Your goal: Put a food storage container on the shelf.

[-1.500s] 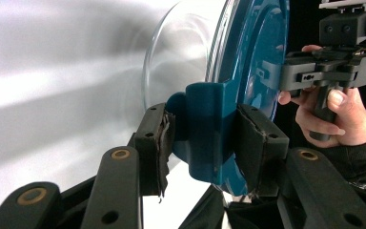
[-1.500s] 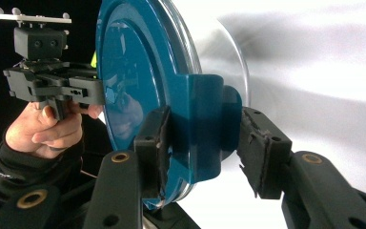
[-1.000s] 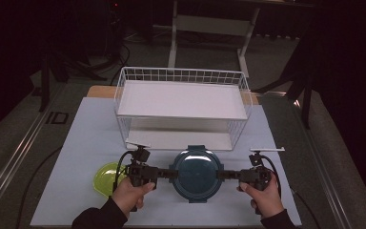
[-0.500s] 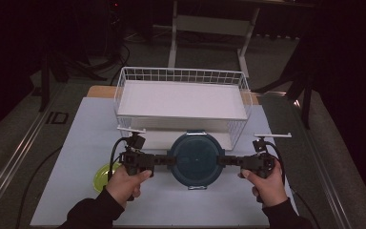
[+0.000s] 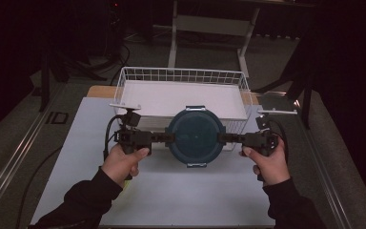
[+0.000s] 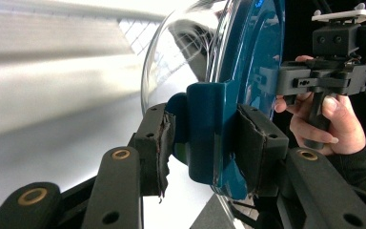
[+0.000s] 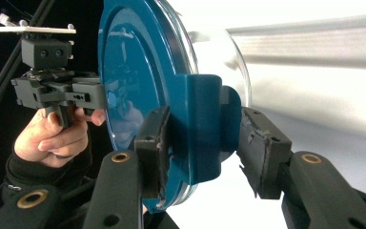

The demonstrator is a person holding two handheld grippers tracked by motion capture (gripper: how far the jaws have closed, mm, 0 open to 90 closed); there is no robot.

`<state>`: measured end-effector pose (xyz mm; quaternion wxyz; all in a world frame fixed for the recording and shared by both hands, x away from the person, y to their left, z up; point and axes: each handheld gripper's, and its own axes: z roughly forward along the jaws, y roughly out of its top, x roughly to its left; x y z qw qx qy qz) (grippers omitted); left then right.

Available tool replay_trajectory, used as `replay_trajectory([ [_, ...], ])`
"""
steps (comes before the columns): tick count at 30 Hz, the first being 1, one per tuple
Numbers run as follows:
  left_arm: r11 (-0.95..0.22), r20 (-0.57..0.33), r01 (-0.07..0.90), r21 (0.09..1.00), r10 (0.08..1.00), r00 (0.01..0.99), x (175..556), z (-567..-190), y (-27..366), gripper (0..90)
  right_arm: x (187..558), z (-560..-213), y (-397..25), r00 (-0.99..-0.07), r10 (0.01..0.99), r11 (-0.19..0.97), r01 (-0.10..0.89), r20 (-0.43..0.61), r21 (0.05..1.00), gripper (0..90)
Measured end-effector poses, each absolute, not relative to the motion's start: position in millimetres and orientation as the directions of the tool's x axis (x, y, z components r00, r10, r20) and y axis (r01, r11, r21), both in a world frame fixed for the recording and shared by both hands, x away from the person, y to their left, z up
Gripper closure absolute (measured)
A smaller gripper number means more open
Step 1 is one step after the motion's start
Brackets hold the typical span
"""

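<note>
Round container w/ teal lid and clear bowl, held off the table between both grippers, just in front of the white wire basket, lid facing up.

Left gripper clamped on the left-side lid latch; in the left gripper view, pads pressed on either side of the teal clip. Right gripper likewise pinching the opposite latch; one pad tight against the tab, the other looks slightly off it, contact there hard to confirm.

Handling, as a judgement: rigid plastic lid, clear body prob. glass or hard plastic, so stiff and likely fairly heavy for its size, breakable if dropped. Smooth, glossy surfaces = slippery. Latch tabs are the only real purchase for narrow jaws; hinged, though, so may flex or pop open under load. Best kept level w/ equal squeeze both sides; no twisting.

Hard to make out: contents of bowl, if any — glare and reflections in the clear wall. Underside of container hidden in the high view. Front and back latches visible as small tabs only; shut or not, can't tell. Worn, torn pad rubber on the left gripper, grip quality uncertain. Basket interior looks bare, far corners washed out.
</note>
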<state>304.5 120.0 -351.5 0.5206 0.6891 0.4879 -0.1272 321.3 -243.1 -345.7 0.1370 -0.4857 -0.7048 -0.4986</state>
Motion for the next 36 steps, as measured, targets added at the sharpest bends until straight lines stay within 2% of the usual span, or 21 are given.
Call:
replay_trajectory([
  [5,0.025,-0.681,0.796,0.605,0.534,0.501,314.5,-340.8,124.9,56.8,331.4,-329.1,-237.3,-0.502,0.554,0.032,0.81,0.664,0.586,55.7],
  [22,0.04,-0.668,0.782,0.621,0.548,0.503,356.1,-312.1,129.8,56.6,371.0,-303.8,-230.3,-0.49,0.567,0.002,0.805,0.663,0.593,55.6],
  [36,0.073,-0.688,0.788,0.611,0.541,0.484,394.7,-319.1,128.7,56.2,402.1,-304.6,-228.8,-0.437,0.604,-0.037,0.82,0.667,0.571,55.5],
])
